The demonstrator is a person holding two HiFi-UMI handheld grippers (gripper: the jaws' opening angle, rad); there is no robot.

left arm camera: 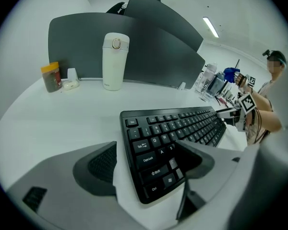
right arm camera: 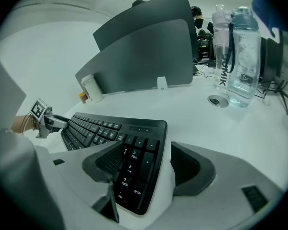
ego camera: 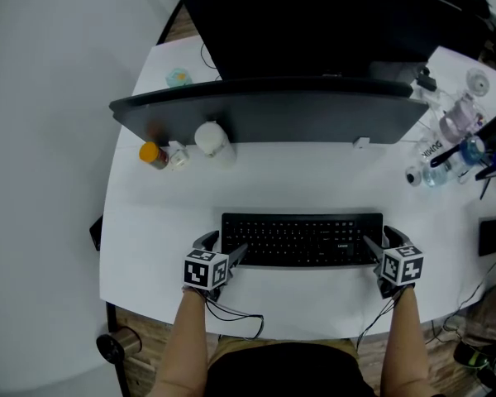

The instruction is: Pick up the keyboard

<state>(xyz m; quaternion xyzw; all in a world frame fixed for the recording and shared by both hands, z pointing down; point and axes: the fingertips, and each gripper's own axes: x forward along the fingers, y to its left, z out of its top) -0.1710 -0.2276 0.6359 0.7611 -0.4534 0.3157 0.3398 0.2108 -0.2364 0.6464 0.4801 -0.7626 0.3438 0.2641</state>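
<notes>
On the white desk [ego camera: 314,180], before the grey divider [ego camera: 264,114] at 12 o'clock, the keyboard [ego camera: 302,240] lies flat at 6, near the front edge, with bare desk behind it. Both the left gripper [ego camera: 223,246] and the right gripper [ego camera: 383,242] stand open astride its ends, one jaw over keys, one outside. Only the gripper views show the gaps beside the outer jaws. The left one shows a flask [left arm camera: 115,61] upright at 11.

white tumbler [left arm camera: 115,61], orange-capped jar [left arm camera: 51,76], water bottle [right arm camera: 242,56]
</notes>
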